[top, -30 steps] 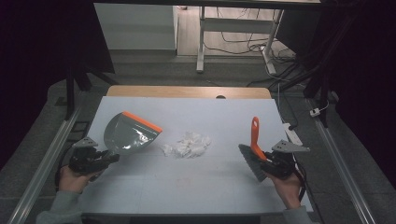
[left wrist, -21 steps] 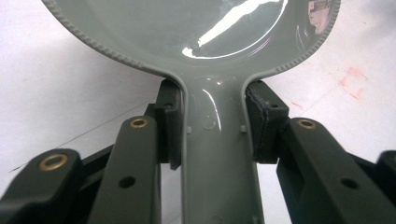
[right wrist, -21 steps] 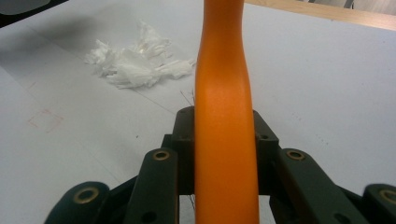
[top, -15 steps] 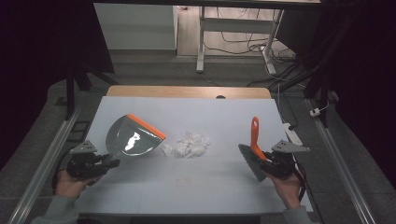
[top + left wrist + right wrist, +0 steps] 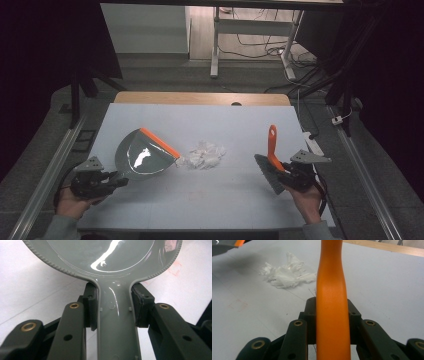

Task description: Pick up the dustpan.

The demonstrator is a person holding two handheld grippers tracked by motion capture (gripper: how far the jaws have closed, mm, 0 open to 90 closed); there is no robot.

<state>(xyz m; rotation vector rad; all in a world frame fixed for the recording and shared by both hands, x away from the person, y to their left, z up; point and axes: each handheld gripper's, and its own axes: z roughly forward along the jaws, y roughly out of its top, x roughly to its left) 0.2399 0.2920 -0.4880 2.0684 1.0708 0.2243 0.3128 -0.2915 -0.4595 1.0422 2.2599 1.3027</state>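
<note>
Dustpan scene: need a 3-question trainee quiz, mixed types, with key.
1. True or false: the left claw is shut on the dustpan handle.
2. The right claw holds which thing? A) a sponge B) the brush C) a cup
3. Fill in: the white scraps lie between the dustpan's orange lip and the ____.

Key: 1 true; 2 B; 3 brush

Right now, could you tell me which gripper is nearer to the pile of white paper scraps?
Right, narrowly. The right gripper, holding the brush, sits right of the paper scraps. The left gripper is farther off at lower left, though its dustpan nearly touches the pile.
</note>
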